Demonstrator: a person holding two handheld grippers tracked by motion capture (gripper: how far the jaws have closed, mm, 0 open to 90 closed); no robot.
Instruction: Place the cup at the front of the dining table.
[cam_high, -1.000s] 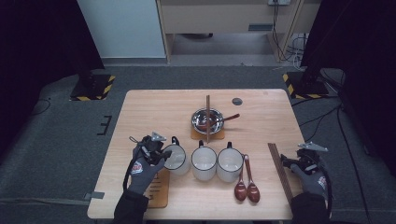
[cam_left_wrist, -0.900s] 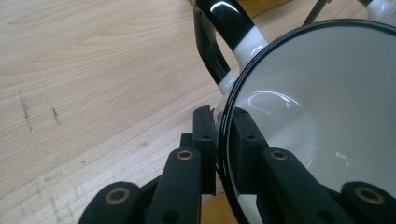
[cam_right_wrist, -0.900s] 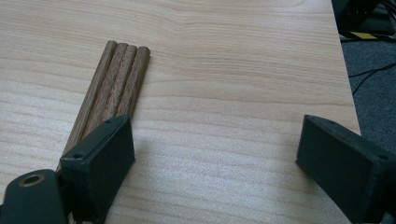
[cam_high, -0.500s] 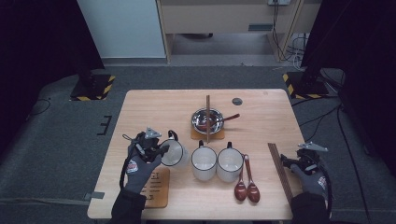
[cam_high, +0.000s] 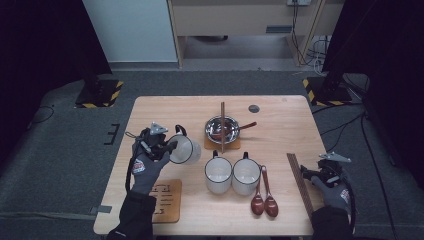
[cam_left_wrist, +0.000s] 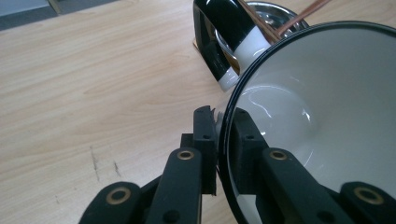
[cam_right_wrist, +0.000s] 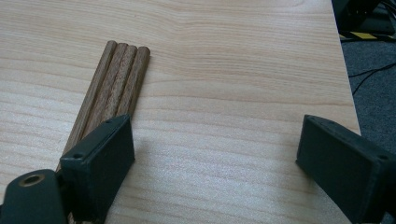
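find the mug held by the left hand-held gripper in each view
High view: the mug is left of centre, tilted, its rim clamped by the left hand-held gripper.
Left gripper view: it takes up the right side, rim between the jaws.
Right gripper view: not in it.
Shared landmark: the steel bowl, just past the handle at top.

Two white mugs (cam_high: 232, 175) stand side by side in the middle. Right of them lie two spoons (cam_high: 264, 192); farther right, wooden sticks (cam_high: 300, 182). A steel bowl (cam_high: 222, 130) sits behind.
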